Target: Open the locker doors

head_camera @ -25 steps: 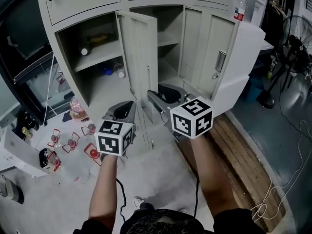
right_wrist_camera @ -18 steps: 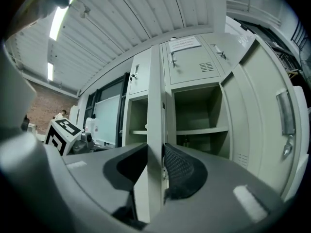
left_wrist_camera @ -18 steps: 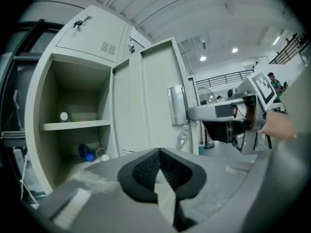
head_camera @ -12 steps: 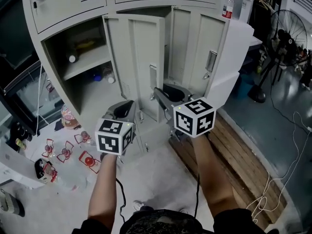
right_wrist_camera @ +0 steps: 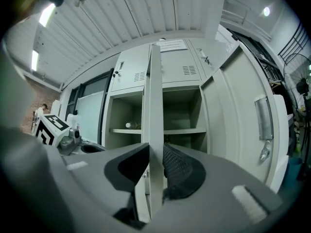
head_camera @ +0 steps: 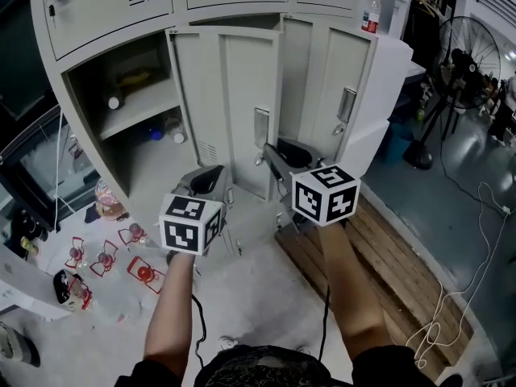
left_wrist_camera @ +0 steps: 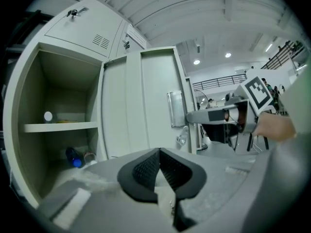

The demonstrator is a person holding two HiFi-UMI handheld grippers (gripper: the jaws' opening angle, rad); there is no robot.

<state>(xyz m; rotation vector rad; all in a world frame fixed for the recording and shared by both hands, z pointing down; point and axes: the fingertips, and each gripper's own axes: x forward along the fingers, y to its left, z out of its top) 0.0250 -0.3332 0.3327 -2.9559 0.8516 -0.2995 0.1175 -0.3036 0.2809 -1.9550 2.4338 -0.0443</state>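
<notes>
In the head view, your right hand-held gripper (head_camera: 272,153) reaches toward 12 o'clock and meets the free edge of the locker door (head_camera: 226,95). It is a tall, flat panel of pale painted sheet metal, long axis upright, hinged at 9 o'clock from the grip. Your left hand-held gripper (head_camera: 208,181) hangs short of the panel, at 7 o'clock from that contact, so the right one is nearer.

In the left gripper view, your left hand-held gripper (left_wrist_camera: 159,155) has its ribbed black pads pressed together on nothing. The locker door (left_wrist_camera: 146,96) stands ahead at 12 o'clock, its bright metal handle plate (left_wrist_camera: 176,109) at 1 o'clock.

In the right gripper view, your right hand-held gripper (right_wrist_camera: 155,154) has just been narrowing and now pinches the locker door (right_wrist_camera: 154,96) by its thin edge, seen end-on. I judge the pull must arc around the hinge
</notes>
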